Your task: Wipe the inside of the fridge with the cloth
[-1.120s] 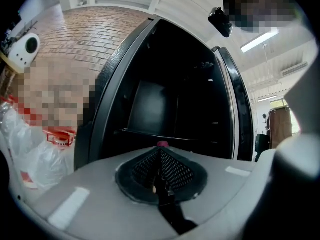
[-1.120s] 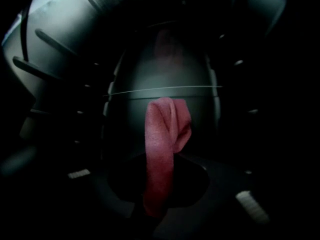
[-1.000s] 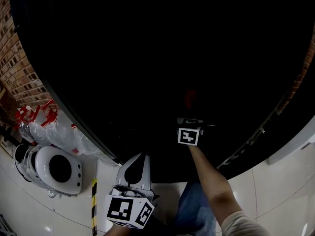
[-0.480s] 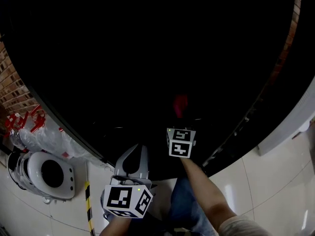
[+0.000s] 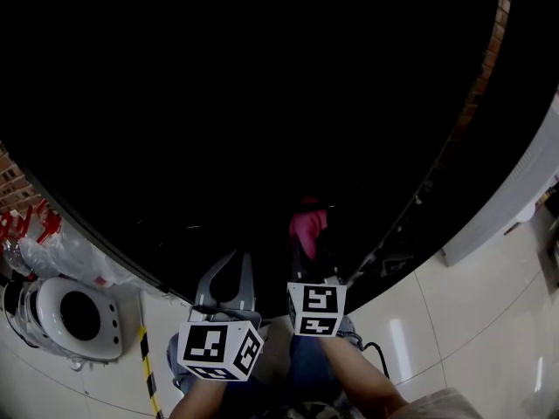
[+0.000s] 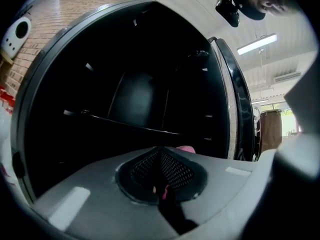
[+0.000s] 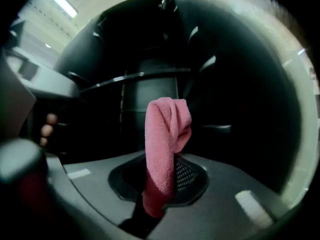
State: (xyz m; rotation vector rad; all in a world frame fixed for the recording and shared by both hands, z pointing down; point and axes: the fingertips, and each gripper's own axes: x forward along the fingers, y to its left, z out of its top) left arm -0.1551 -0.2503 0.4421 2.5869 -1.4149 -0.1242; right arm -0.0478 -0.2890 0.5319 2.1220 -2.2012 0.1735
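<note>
Black and unlit, the open fridge (image 5: pixel 262 103) fills the far side, with a shelf (image 7: pixel 135 75) running left to right across it. The right gripper (image 7: pixel 160 184) pinches the pink cloth (image 7: pixel 165 134), whose long axis stands up out of the jaws and points into the interior. The left gripper (image 6: pixel 161 176), beside it, has its jaws pressed together on nothing. The right one is probably better placed to wipe.
</note>
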